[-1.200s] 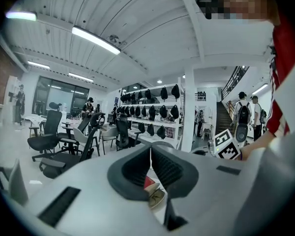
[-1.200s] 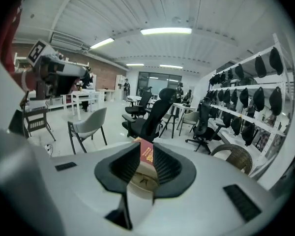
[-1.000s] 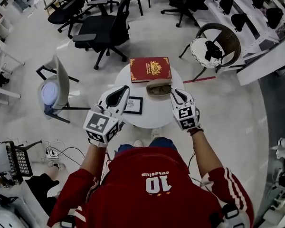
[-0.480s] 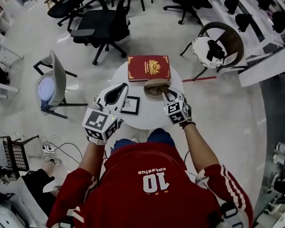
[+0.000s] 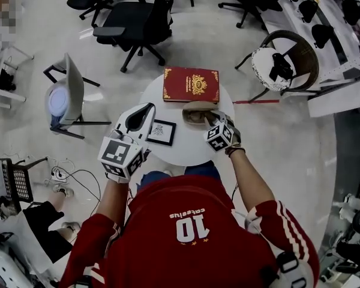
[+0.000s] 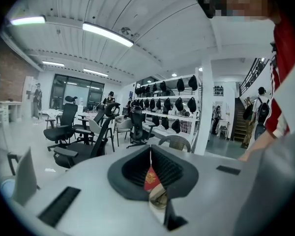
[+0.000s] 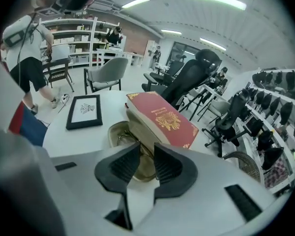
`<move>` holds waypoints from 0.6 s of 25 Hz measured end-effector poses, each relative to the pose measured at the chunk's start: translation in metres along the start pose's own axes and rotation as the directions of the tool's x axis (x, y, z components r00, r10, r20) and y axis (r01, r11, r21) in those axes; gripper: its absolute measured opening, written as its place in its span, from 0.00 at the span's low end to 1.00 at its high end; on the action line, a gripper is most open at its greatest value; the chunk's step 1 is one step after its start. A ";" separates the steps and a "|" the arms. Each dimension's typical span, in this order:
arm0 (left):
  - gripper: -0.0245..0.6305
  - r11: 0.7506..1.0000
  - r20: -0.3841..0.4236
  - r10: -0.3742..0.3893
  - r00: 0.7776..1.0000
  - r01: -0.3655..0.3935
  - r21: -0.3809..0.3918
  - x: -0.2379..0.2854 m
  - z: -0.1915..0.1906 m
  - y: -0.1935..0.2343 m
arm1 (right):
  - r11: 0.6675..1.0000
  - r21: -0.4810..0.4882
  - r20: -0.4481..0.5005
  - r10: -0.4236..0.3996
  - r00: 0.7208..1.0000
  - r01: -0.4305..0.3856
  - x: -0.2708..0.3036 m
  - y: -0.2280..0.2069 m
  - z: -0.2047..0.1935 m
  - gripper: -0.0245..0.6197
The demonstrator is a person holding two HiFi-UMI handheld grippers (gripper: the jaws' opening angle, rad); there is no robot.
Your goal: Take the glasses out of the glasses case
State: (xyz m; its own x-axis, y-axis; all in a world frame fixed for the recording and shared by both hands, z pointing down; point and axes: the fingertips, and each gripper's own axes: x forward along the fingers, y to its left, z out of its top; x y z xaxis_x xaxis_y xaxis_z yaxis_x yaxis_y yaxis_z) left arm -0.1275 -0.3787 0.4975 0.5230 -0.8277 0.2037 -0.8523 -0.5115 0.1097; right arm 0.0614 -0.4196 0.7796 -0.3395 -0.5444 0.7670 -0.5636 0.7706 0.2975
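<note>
The tan glasses case (image 5: 197, 113) lies open on the round white table (image 5: 183, 152), just in front of the red book (image 5: 190, 84). In the right gripper view the glasses (image 7: 122, 139) show inside the case (image 7: 117, 130) as a thin metal frame. My right gripper (image 5: 212, 120) reaches over the case's near right end. Its jaws (image 7: 142, 155) stand a narrow gap apart above the case, and I cannot see them holding anything. My left gripper (image 5: 149, 108) hovers shut above the table's left side, apart from the case; its jaws (image 6: 150, 154) meet with nothing between them.
A small black picture frame (image 5: 164, 131) lies on the table's left part, under the left gripper. Office chairs (image 5: 138, 23) stand behind the table, a wicker chair (image 5: 282, 62) at the right, and a grey chair (image 5: 69, 98) at the left.
My right gripper has moved from the table's right edge left and forward onto the near end of the case. The left gripper has stayed in about the same place.
</note>
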 end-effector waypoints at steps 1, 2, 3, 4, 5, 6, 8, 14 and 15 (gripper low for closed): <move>0.06 1.000 -0.007 0.010 1.000 -0.010 -0.001 0.001 -0.003 0.003 | 1.000 -0.016 -0.015 0.010 1.000 -0.010 0.006 -0.001 -0.005 0.17; 0.06 1.000 -0.015 0.020 1.000 -0.020 -0.002 0.003 -0.006 0.006 | 0.999 -0.030 -0.030 0.019 0.999 -0.020 0.013 -0.001 -0.009 0.17; 0.06 1.000 -0.023 0.030 0.999 -0.030 -0.005 0.004 -0.008 0.009 | 0.999 -0.042 -0.043 0.029 0.999 -0.031 0.019 -0.001 -0.012 0.17; 0.06 0.999 -0.029 0.039 0.999 -0.039 -0.009 0.005 -0.010 0.013 | 0.998 -0.052 -0.052 0.037 0.998 -0.039 0.025 -0.001 -0.014 0.17; 0.06 0.999 -0.033 0.046 0.998 -0.046 -0.014 0.007 -0.011 0.017 | 0.997 -0.062 -0.058 0.042 0.997 -0.046 0.030 -0.001 -0.015 0.17; 0.06 0.999 -0.036 0.050 0.998 -0.051 -0.017 0.010 -0.012 0.019 | 0.996 -0.070 -0.061 0.047 0.997 -0.051 0.034 -0.002 -0.014 0.17; 0.06 0.998 -0.043 0.059 0.997 -0.060 -0.020 0.013 -0.015 0.023 | 0.994 -0.088 -0.061 0.054 0.997 -0.060 0.040 -0.001 -0.013 0.17; 0.06 0.996 -0.069 0.086 0.994 -0.087 -0.025 0.014 -0.026 0.030 | 0.983 -0.164 -0.080 0.072 0.994 -0.085 0.058 0.007 -0.016 0.17; 0.06 0.995 -0.073 0.090 0.993 -0.093 -0.026 0.012 -0.028 0.030 | 0.981 -0.176 -0.085 0.070 0.994 -0.084 0.060 0.007 -0.017 0.17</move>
State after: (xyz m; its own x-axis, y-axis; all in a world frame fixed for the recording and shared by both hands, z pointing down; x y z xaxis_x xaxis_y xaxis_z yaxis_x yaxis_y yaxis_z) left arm -0.1473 -0.3977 0.5303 0.4413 -0.8514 0.2834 -0.8971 -0.4265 0.1154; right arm 0.0497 -0.4409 0.8374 -0.3130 -0.4591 0.8314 -0.3913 0.8600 0.3276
